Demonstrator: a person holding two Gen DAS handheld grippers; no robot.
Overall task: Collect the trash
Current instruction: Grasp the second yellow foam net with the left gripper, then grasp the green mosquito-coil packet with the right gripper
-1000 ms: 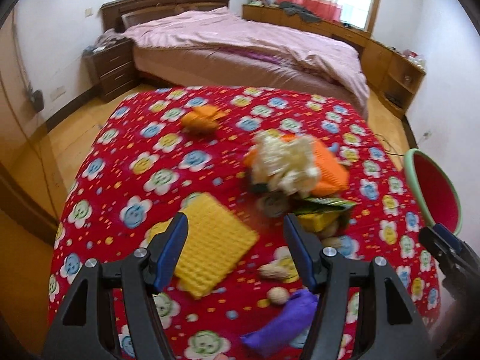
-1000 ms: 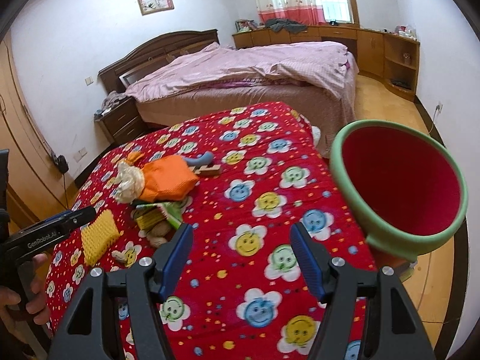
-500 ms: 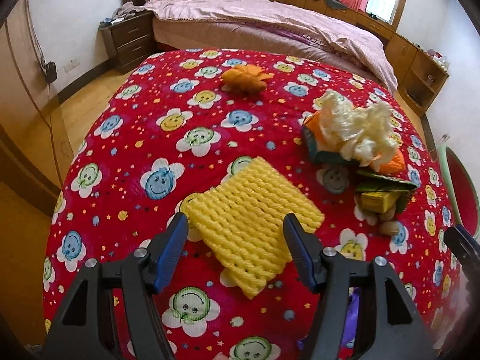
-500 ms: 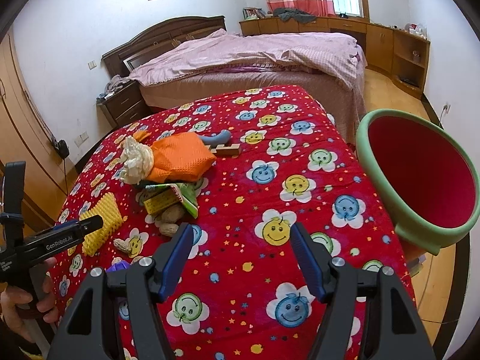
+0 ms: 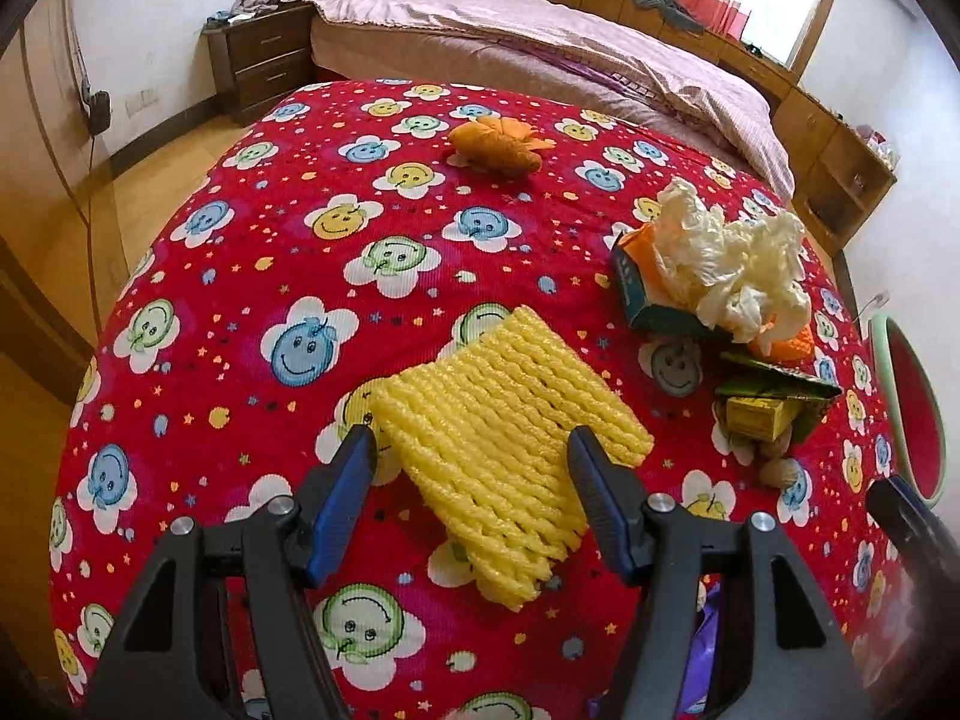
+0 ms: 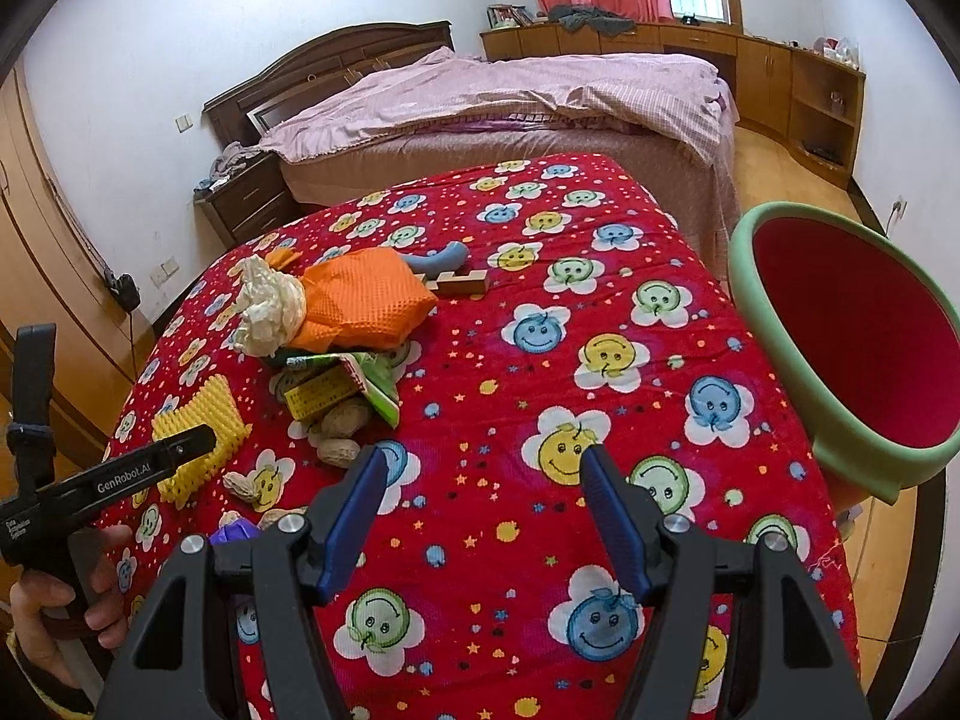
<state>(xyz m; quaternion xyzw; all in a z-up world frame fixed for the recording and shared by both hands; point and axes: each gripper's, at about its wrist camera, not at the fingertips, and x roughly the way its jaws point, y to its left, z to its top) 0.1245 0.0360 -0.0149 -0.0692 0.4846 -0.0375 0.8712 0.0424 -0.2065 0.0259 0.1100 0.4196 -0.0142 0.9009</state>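
Note:
A yellow foam fruit net [image 5: 498, 450] lies on the red smiley-flower cloth [image 5: 252, 252]. My left gripper [image 5: 474, 480] is open, its blue jaws standing either side of the net's near part, not closed on it. The net also shows in the right wrist view [image 6: 201, 435] under the left gripper [image 6: 180, 450]. My right gripper [image 6: 480, 492] is open and empty over bare cloth. A green bin with red inside [image 6: 852, 354] stands off the table's right edge. Crumpled tissue [image 5: 726, 264], a yellow box [image 5: 756, 417] and peanuts [image 6: 342, 420] lie to the right of the net.
An orange net bag [image 6: 360, 300], a wooden block [image 6: 462, 282] and a blue object [image 6: 441, 255] lie mid-table. An orange peel [image 5: 498, 147] lies at the far side. A purple wrapper [image 6: 231, 534] lies near the front edge. A bed [image 6: 480, 114] and nightstand stand behind.
My left gripper has moved forward and down over the yellow foam net, which now sits between its open jaws. My right gripper has shifted slightly nearer the table; both stayed open.

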